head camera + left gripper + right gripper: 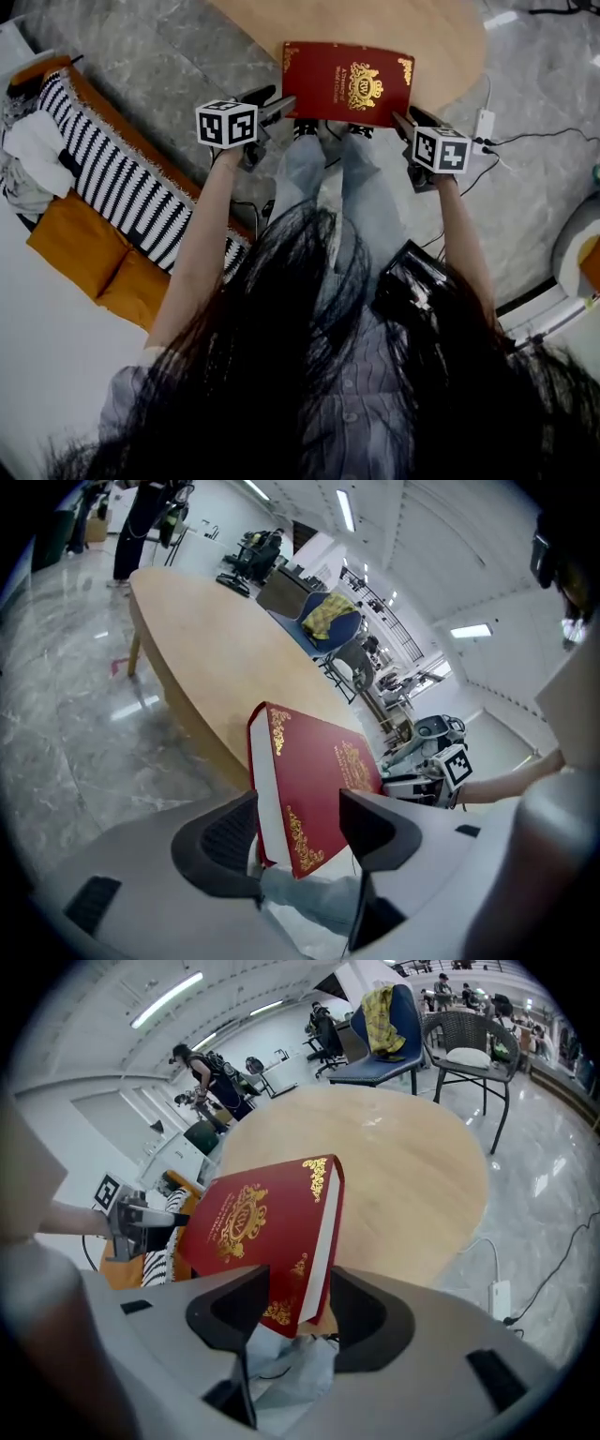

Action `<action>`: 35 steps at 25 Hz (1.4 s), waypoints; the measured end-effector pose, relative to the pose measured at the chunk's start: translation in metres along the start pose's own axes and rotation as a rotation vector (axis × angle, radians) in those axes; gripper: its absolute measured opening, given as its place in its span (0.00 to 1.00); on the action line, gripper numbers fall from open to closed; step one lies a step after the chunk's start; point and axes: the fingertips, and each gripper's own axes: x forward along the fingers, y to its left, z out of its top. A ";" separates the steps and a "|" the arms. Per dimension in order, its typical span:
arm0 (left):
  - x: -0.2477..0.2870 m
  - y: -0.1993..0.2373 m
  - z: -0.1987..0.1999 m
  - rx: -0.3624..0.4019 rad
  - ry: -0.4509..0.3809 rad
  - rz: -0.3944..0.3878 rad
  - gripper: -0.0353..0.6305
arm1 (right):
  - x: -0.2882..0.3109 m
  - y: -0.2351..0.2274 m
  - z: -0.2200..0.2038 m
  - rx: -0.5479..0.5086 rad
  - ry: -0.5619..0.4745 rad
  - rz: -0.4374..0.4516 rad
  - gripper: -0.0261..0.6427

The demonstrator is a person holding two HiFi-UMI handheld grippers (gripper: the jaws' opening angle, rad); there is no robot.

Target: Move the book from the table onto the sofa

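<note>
Found book [347,82] at near edge of table [450,47], not lifted. Noted left tool [281,105] and right tool [403,119] released, astride its near corners. Remaining: clamp, lift, carry to sofa [66,248].

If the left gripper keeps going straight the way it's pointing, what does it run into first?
The red book: its near corner sits between the left gripper's open jaws, so they would slide further along it, probably before reaching the wooden table beyond.
</note>
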 end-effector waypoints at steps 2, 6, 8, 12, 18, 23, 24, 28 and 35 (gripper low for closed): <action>0.007 -0.002 -0.006 -0.034 0.006 -0.020 0.45 | 0.001 -0.001 -0.001 0.031 -0.002 0.017 0.33; 0.024 -0.006 -0.018 -0.050 0.063 -0.044 0.45 | 0.003 0.000 -0.001 0.106 0.003 0.065 0.33; 0.030 -0.007 -0.020 -0.040 0.081 -0.025 0.45 | 0.003 0.001 -0.001 0.123 0.008 0.082 0.31; 0.033 -0.001 -0.020 -0.097 0.055 0.026 0.45 | 0.002 0.003 -0.003 0.131 -0.005 0.081 0.26; 0.030 0.001 -0.020 -0.077 0.091 0.061 0.36 | 0.002 0.003 -0.002 0.066 0.016 0.059 0.24; 0.015 -0.006 -0.014 -0.040 0.066 0.099 0.36 | -0.010 0.012 0.005 -0.023 0.027 0.054 0.23; 0.012 -0.010 -0.012 -0.039 0.051 0.093 0.36 | -0.014 0.013 0.007 -0.032 0.023 0.056 0.23; -0.005 -0.021 -0.001 -0.030 -0.014 0.097 0.36 | -0.032 0.024 0.022 -0.089 0.006 0.061 0.23; -0.042 -0.056 0.019 -0.036 -0.130 0.113 0.36 | -0.076 0.044 0.057 -0.191 -0.040 0.055 0.23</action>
